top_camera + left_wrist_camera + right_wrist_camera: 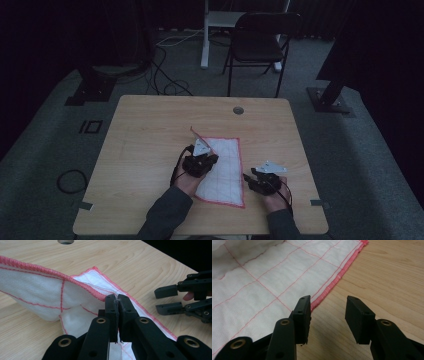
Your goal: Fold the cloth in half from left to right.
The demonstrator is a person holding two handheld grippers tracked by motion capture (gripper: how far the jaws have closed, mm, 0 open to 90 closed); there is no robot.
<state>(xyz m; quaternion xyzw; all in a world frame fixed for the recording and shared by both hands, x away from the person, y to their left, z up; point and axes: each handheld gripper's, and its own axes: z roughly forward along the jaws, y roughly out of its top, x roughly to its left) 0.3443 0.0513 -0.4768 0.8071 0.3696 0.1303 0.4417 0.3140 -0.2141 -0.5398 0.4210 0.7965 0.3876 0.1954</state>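
Item: one white cloth (222, 172) with a red grid and red stitched hem. We find it lying on the tabletop (150, 145) just right of centre, toward the 6 o'clock edge, mostly flat. Its corner at about 11 o'clock is lifted clear of the wood and folded back over the rest.

Left tongs (117, 302): pressed together, pinching the cloth's red hem; in the left gripper view we see fabric caught between the two black pads, with the raised fold hanging off to 9 o'clock. In the high view these tongs (200, 161) sit over the cloth's left half.

Right tongs (328, 315): spread, holding nothing. We see them low over bare wood just beside the cloth's right hem, one pad near the red stitching. In the high view they (248, 176) lie at the cloth's 3 o'clock side.

Surroundings: a round grommet hole (238, 110) in the tabletop at 12 o'clock; a dark folding chair (257, 42) beyond it; cables (167, 75) on the grey floor.
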